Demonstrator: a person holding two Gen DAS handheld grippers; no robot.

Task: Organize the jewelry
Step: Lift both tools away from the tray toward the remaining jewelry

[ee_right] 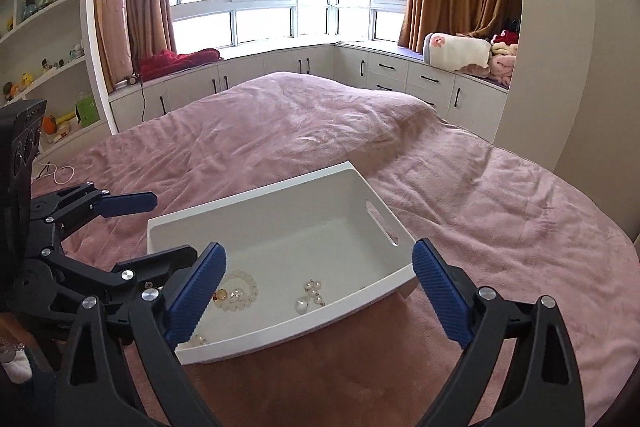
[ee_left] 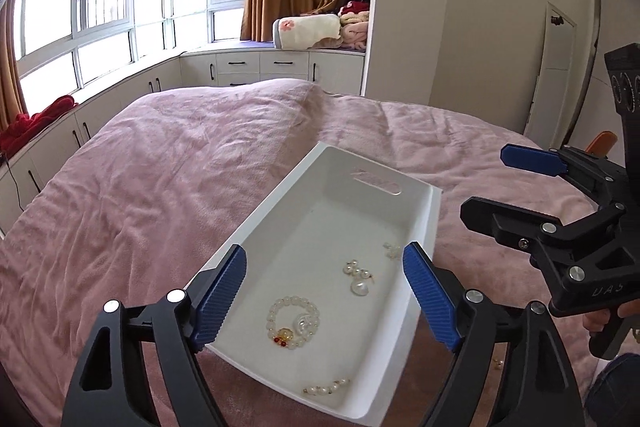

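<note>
A white plastic bin [ee_left: 256, 219] [ee_right: 256, 201] sits on the pink bedspread. Inside it lie a pale bead bracelet with a shell charm [ee_left: 294, 321] [ee_right: 240, 293], a cluster of pearl earrings [ee_left: 360, 275] [ee_right: 310, 293], a small pearl piece [ee_left: 392, 249] by the right wall, and a pearl strand [ee_left: 326, 387] near the front. My left gripper [ee_left: 326, 293] is open and empty, held over the bin's near end. My right gripper [ee_right: 318, 295] is open and empty above the bin's front edge; it also shows in the left wrist view [ee_left: 496, 183].
The pink bedspread [ee_left: 140, 187] [ee_right: 480, 207] spreads all around the bin. A small pearl item [ee_left: 497, 363] lies on the bed right of the bin. White cabinets, windows and brown curtains stand beyond the bed; shelves [ee_right: 44, 39] with toys stand at the left.
</note>
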